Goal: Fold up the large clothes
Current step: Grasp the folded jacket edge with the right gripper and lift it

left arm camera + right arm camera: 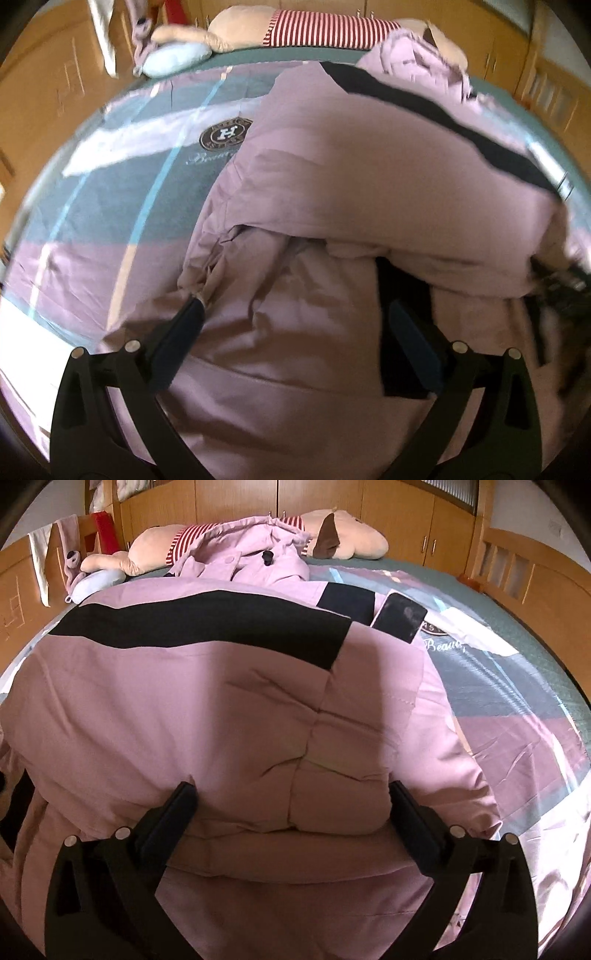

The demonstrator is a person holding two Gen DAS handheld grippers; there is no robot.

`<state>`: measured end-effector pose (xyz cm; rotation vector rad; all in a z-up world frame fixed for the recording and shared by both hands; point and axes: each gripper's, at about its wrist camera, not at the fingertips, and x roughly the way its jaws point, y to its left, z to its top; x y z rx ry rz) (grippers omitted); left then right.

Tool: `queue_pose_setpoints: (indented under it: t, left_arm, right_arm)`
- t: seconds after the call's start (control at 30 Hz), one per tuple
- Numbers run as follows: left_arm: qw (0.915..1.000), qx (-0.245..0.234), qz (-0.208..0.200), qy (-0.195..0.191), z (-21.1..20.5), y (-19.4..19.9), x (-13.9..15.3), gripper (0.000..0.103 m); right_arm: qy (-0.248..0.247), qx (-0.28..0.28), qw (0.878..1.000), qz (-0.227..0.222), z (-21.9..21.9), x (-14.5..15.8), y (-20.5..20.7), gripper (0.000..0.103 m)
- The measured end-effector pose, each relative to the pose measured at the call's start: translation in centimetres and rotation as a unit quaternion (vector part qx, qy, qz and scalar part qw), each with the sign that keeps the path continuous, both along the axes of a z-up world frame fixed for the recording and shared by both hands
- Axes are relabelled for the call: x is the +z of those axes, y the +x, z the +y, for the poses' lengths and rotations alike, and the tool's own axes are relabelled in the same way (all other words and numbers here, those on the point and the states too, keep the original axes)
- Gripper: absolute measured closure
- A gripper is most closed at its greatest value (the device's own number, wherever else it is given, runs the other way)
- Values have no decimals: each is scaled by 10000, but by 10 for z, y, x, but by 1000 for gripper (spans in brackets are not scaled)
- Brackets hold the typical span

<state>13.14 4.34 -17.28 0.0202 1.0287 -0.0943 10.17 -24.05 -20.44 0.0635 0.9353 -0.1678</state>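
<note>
Nearest us, our left gripper [295, 310] stands wide open over the pink padded coat [332, 192], holding nothing; a bunched fold of fabric touches its left fingertip [194, 308]. Our right gripper [293, 794] is likewise spread wide, its jaws flanking a puffed fold of the coat without clamping it. The coat lies on the bedspread [517, 686], a black band [199, 627] crossing it. Beyond, a dark phone [399, 616] rests at the coat's edge. Farthest, a plush toy [343, 535] lies before the wooden cabinets [317, 498].
</note>
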Motion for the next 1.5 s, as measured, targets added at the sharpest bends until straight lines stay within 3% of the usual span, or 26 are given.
queue_pose_setpoints:
  t: [0.1,0.13,0.2,0.23,0.3,0.37,0.4,0.47,0.5,0.57,0.67,0.8,0.83,0.9,0.93,0.97,1.03,1.07,1.13,1.37,1.5]
  left_arm:
    - [9986,243,274,-369,20,-2,12,2]
    - [9986,325,206,-371,27,-4,18,2]
    - [9990,417,-82,-132,37,-8,35,2]
    - [9988,434,-226,45,41,-9,42,2]
    - [9980,507,-312,222,47,-8,47,2]
    - [9979,569,-264,161,52,-8,46,2]
    - [9981,553,-240,132,53,-7,46,2]
    - [9987,436,-227,133,52,-6,47,2]
    - [9988,404,-228,142,53,-6,49,2]
    - [9989,408,-209,91,52,-6,51,2]
    - [9986,473,-99,-226,60,-7,53,2]
    - [9979,522,-96,-359,64,-10,55,2]
    - [9978,536,-129,-364,65,-11,57,2]
    - [9973,589,-208,-380,69,-13,61,2]
    - [9970,626,-236,-394,71,-13,63,2]
    - [9967,651,-243,-410,73,-13,64,2]
    - [9962,695,-209,-482,76,-12,63,2]
    - [9961,689,-160,-518,76,-11,61,2]
    - [9964,653,-83,-543,76,-10,58,2]
    - [9971,546,49,-532,70,-8,53,2]
    - [9973,511,70,-520,68,-8,52,2]
  right_arm:
    - [-367,-311,9988,110,7,20,-2,3]
    - [-450,-548,9968,-368,13,42,-13,5]
    - [-84,-687,9895,-1267,22,79,-27,6]
    - [150,-603,9875,-1450,32,91,-24,6]
    - [330,-332,9900,-1331,53,99,1,6]
    - [392,-58,9918,-1218,78,96,30,6]
    - [325,54,9946,-980,91,86,48,6]
    - [314,269,9991,-3,115,41,84,6]
    - [163,242,9995,144,125,17,92,4]
    - [-101,187,9996,-190,133,10,87,3]
    - [165,162,9994,-263,123,12,83,1]
    - [50,145,9998,139,128,28,88,1]
    - [172,156,9997,39,129,35,90,1]
    - [903,289,9916,-884,134,66,67,1]
    - [1061,355,9884,-1023,141,72,66,1]
    - [1082,433,9888,-931,147,70,68,1]
    - [812,817,9933,132,174,37,92,1]
    - [517,901,9936,442,184,20,100,1]
    - [-79,997,9950,73,199,9,94,1]
    - [153,1118,9936,56,192,22,82,1]
    - [-300,682,9941,-789,166,54,56,1]
